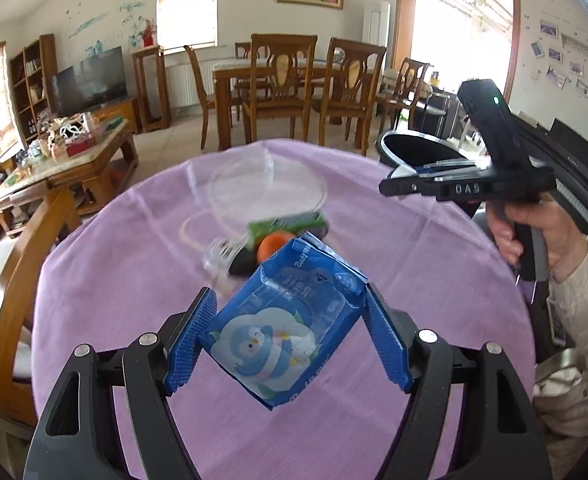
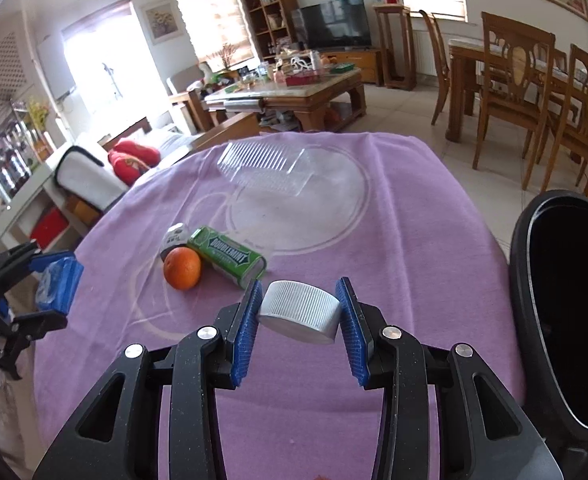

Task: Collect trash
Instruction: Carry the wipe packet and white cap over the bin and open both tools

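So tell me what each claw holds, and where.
Left claw: blue wipes pack, gripped across its side edges. Right claw: silver ribbed cap, across its rim.

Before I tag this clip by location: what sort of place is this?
Most likely a home's combined living and dining room: a television, a cluttered wooden coffee table, and a dining table with matching chairs.

table (image 2: 394,240), purple cloth | on it: orange (image 2: 182,268), gum pack (image 2: 226,257), clear lid (image 2: 265,170)
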